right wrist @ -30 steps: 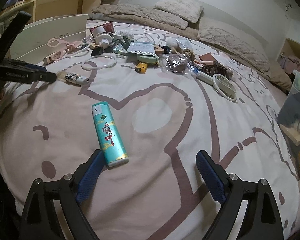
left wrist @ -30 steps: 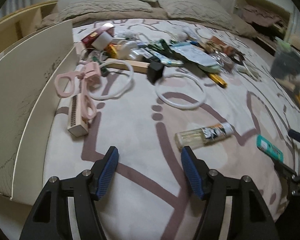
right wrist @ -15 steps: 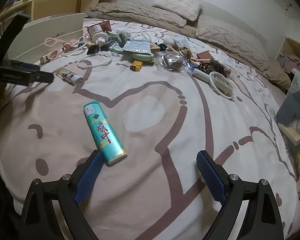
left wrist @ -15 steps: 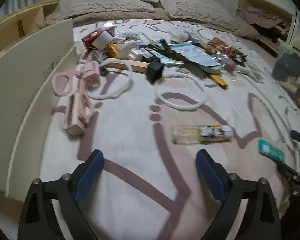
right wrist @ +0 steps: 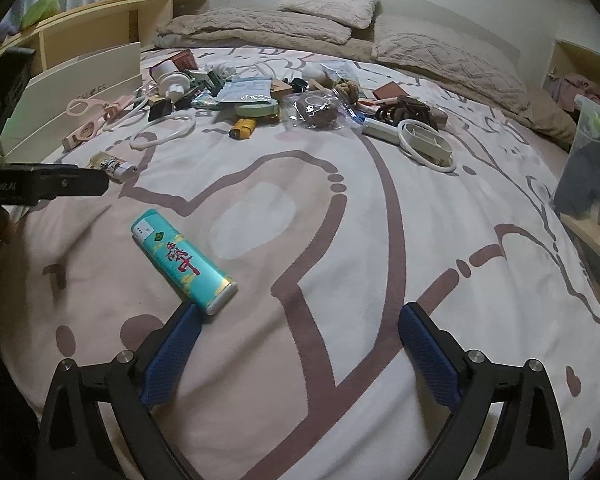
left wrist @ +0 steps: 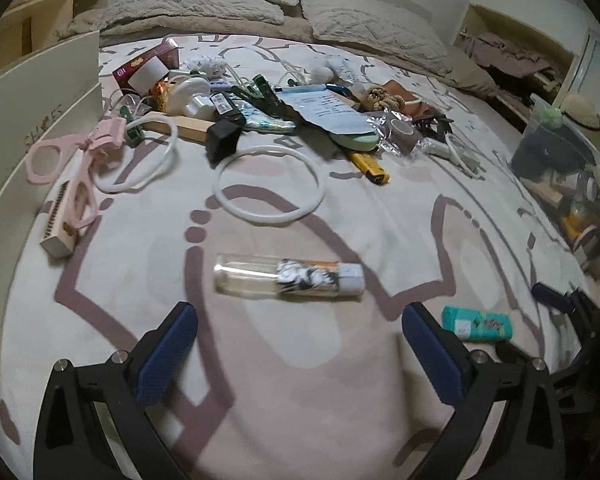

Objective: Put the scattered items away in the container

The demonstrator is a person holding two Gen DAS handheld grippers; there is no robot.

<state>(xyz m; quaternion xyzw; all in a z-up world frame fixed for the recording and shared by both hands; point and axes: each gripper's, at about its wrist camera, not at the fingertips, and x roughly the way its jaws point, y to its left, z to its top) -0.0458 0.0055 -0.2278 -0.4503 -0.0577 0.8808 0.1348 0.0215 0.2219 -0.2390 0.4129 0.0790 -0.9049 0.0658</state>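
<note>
Only from the right: teal tube's lettering.

A bed with a pale cover patterned in mauve lines carries everything; a teal packet lies near its front edge; a clear bottle lies on its side beyond; a white ring lies flat farther back; pink scissors rest at the left; a cluttered heap sits before the pillows.

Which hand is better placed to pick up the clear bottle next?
Left. The clear bottle lies just ahead of the left gripper, whose opening jaws hold nothing; the right gripper sits by the teal tube.
</note>
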